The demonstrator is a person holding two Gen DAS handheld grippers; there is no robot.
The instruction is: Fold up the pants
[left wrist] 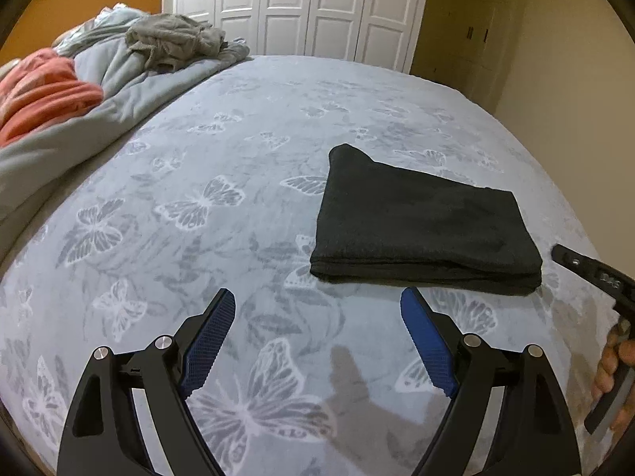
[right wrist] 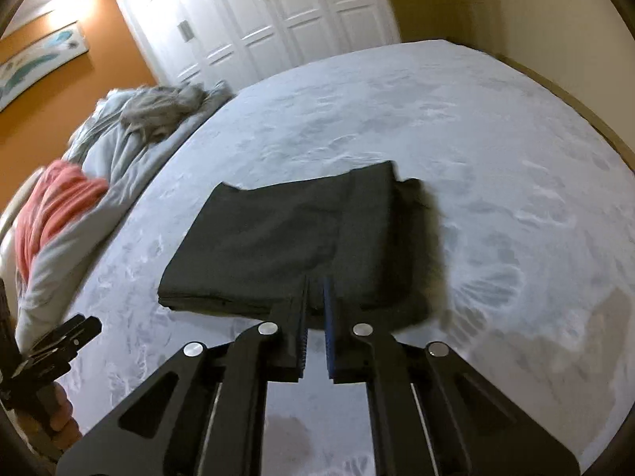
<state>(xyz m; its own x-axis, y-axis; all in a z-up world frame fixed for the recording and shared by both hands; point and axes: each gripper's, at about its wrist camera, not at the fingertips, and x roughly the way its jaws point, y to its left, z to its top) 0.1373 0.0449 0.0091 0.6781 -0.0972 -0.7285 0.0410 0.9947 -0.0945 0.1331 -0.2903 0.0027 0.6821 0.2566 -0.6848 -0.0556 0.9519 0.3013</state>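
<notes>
The black pants (left wrist: 424, 222) lie folded into a flat rectangle on the bed, right of centre in the left wrist view. My left gripper (left wrist: 317, 301) is open and empty, hovering just short of the pants' near edge. In the right wrist view the folded pants (right wrist: 293, 238) lie straight ahead. My right gripper (right wrist: 316, 285) has its jaws nearly together with a narrow gap, tips over the pants' near edge; no cloth shows between them. The right gripper also shows at the right edge of the left wrist view (left wrist: 595, 277).
The bed has a grey-blue butterfly-print cover (left wrist: 198, 198). A bunched grey blanket (left wrist: 119, 79), a grey garment (left wrist: 174, 39) and an orange-pink cloth (left wrist: 43, 87) pile up at the far left. White wardrobe doors (left wrist: 297, 4) stand behind the bed. A wall runs along the right.
</notes>
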